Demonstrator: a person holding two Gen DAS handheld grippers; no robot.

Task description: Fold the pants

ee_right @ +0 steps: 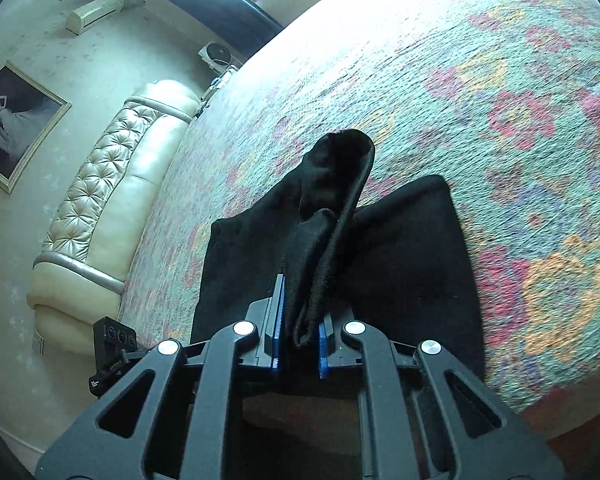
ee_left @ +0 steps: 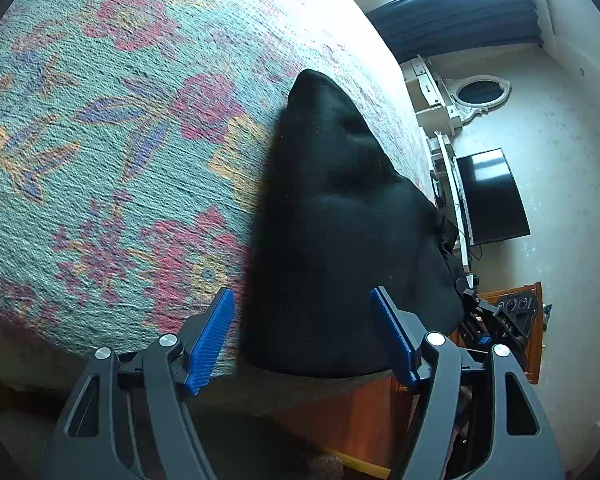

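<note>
The pants (ee_right: 400, 264) lay on the bedspread (ee_right: 500, 80) near its edge, partly folded. The right gripper (ee_right: 300, 332) pinched a raised bunch of them; the left gripper (ee_left: 304, 336), wide apart, held nothing. Flattening seemed left.

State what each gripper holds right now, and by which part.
The right gripper is shut on a bunched fold of the black pants; which part of the garment cannot be told. The left gripper is open, holding nothing.
</note>
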